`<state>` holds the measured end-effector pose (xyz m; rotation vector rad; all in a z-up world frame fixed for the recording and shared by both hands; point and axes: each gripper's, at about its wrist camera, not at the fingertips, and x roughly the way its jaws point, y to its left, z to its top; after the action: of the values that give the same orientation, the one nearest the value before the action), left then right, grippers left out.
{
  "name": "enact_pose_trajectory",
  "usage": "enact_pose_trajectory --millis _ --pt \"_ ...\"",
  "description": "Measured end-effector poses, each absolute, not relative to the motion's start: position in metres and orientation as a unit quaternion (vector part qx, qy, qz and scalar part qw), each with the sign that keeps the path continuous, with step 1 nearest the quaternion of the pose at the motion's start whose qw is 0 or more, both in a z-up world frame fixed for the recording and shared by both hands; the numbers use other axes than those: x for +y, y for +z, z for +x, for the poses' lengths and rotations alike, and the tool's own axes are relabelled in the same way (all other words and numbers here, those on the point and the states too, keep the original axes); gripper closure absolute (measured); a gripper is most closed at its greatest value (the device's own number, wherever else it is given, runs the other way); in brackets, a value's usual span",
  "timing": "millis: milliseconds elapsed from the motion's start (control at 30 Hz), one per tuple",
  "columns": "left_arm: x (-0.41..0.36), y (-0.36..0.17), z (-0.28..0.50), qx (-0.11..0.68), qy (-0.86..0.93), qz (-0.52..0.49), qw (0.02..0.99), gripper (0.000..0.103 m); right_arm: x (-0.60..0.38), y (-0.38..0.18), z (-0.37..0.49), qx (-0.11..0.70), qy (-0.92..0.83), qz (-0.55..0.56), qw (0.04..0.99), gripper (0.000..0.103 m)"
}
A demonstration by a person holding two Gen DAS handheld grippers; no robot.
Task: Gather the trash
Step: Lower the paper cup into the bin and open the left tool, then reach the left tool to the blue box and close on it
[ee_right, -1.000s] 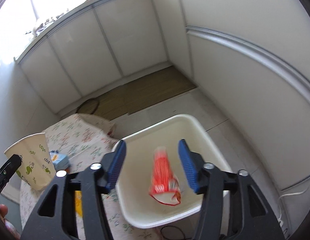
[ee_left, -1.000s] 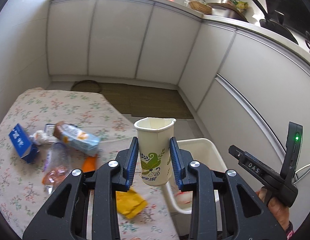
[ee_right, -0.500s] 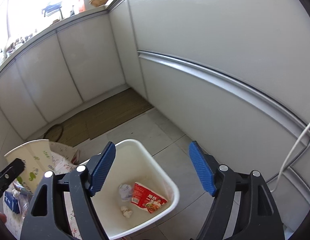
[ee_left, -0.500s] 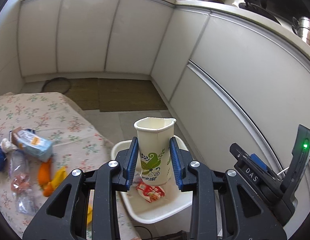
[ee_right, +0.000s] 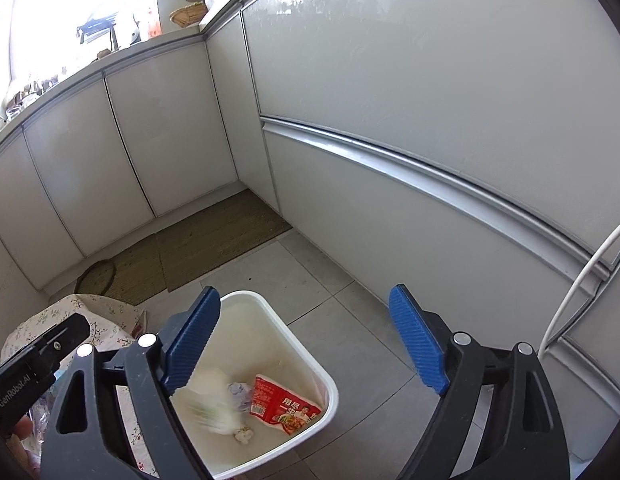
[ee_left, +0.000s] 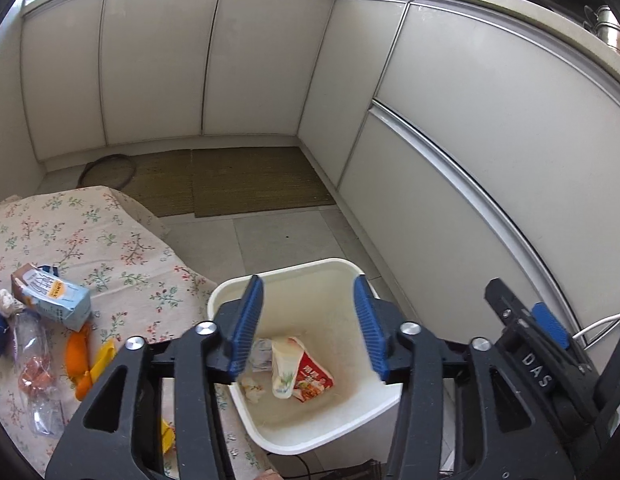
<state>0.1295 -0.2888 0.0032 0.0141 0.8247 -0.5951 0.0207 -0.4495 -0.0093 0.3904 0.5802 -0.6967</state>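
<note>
A white bin (ee_left: 352, 270) stands on the floor beside the table; it also shows in the right wrist view (ee_right: 306, 358). In it lie a paper cup with green print (ee_left: 285, 368), blurred in the right wrist view (ee_right: 212, 404), a red wrapper (ee_left: 314, 376) (ee_right: 284, 402) and crumpled paper scraps (ee_left: 252, 386). My left gripper (ee_left: 306, 332) is open and empty above the bin. My right gripper (ee_right: 306, 344) is open and empty, over the bin's right side.
The table with a flowered cloth (ee_left: 110, 248) holds a blue-brown carton (ee_left: 50, 296), a clear plastic bottle (ee_left: 34, 364), orange scraps (ee_left: 78, 356) and yellow wrappers (ee_left: 104, 354). White cabinets (ee_left: 470, 140) enclose the grey floor. A white cable (ee_right: 578, 280) hangs at the right.
My left gripper opened and let go of the paper cup, which dropped into the bin. My right gripper opened wider and shifted right.
</note>
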Motion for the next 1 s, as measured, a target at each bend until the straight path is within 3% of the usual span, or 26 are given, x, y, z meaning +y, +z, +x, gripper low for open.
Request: enact_pose_trajectory --millis 67,400,567,1000 --pt "-0.286 0.003 0.129 0.392 -0.275 0.011 0.878 0.043 -0.446 -0.007 0.020 0.274 -0.336 0.178 0.883 0.014" --pt "-0.258 0.005 0.129 0.380 -0.217 0.022 0.899 0.017 -0.421 -0.001 0.025 0.267 -0.335 0.135 0.893 0.007" --pt "-0.237 0.006 0.132 0.378 -0.186 0.022 0.907 0.011 -0.403 -0.002 0.035 0.275 -0.320 0.122 0.898 0.007" --pt "-0.155 -0.003 0.148 0.397 -0.106 -0.004 0.912 0.011 -0.336 -0.001 0.072 0.290 -0.257 0.081 0.918 0.007"
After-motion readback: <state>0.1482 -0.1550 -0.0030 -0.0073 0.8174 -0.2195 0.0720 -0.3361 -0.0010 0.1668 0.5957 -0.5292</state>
